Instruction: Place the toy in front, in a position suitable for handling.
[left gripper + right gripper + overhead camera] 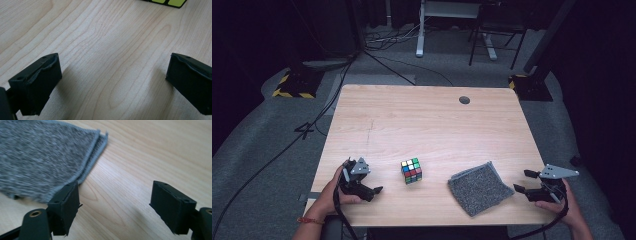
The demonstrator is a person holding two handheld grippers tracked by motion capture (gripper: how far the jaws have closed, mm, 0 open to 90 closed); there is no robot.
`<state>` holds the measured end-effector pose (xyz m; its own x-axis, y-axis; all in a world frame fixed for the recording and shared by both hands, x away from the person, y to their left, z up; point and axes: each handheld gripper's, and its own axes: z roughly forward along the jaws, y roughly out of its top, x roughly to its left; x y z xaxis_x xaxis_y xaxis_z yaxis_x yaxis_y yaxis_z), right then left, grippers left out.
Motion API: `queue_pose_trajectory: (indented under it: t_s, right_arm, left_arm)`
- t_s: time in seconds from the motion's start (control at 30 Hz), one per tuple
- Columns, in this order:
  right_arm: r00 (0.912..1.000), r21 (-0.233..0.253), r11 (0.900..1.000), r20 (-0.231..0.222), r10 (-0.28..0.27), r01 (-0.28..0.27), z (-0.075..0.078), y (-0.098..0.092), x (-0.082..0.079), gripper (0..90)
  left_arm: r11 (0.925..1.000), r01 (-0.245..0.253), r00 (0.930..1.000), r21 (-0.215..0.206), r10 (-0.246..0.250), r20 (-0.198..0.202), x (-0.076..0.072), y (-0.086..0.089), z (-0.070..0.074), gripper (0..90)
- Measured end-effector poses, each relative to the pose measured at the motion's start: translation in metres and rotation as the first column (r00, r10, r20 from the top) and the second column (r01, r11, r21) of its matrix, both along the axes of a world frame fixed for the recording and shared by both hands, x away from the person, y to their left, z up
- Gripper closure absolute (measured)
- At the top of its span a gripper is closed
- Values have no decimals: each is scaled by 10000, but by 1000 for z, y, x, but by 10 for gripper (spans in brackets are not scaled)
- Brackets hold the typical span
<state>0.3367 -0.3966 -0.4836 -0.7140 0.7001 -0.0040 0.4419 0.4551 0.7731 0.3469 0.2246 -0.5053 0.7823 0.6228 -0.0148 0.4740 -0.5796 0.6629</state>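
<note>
A scrambled colour cube (411,170) stands near the front middle of the wooden table (427,120). Its yellow-green lower edge, the cube (165,2), peeks in at the top of the left gripper view. To the cube's right lies a folded grey cloth (479,187), and the cloth (42,157) spreads across the upper left of the right gripper view. My left gripper (366,184) rests on the table left of the cube, open, with bare wood between its jaws (112,82). My right gripper (523,181) sits just right of the cloth, open and holding nothing (115,205).
A round cable hole (464,100) is set in the table near its far right edge. Behind the table, on the grey floor, are cables, desk legs and yellow-black striped stand bases (292,89).
</note>
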Motion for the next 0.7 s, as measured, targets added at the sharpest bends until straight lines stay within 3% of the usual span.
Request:
queue_pose_trajectory:
  t_s: [0.1, 0.23, 0.5, 0.7]
  right_arm:
    - [9983, 79, 9992, 433, 382, -386, 18, 9, -6, 251]
    - [9943, -20, 9956, 502, 937, -938, 28, 22, -11, 255]
    - [9836, -232, 9854, 601, 1699, -1688, 37, 45, -13, 256]
    - [9714, -569, 9715, 466, 2328, -2301, 38, 66, -14, 267]
  left_arm:
    - [10000, -14, 10000, 12, 14, 3, 0, 0, 0, 4]
    - [10000, -23, 10000, 17, 23, -16, -1, -1, 0, 4]
    - [10000, -40, 10000, 3, 40, -42, -1, -4, 0, 1]
    - [10000, -24, 10000, 10, 24, -26, -1, -4, 0, 4]
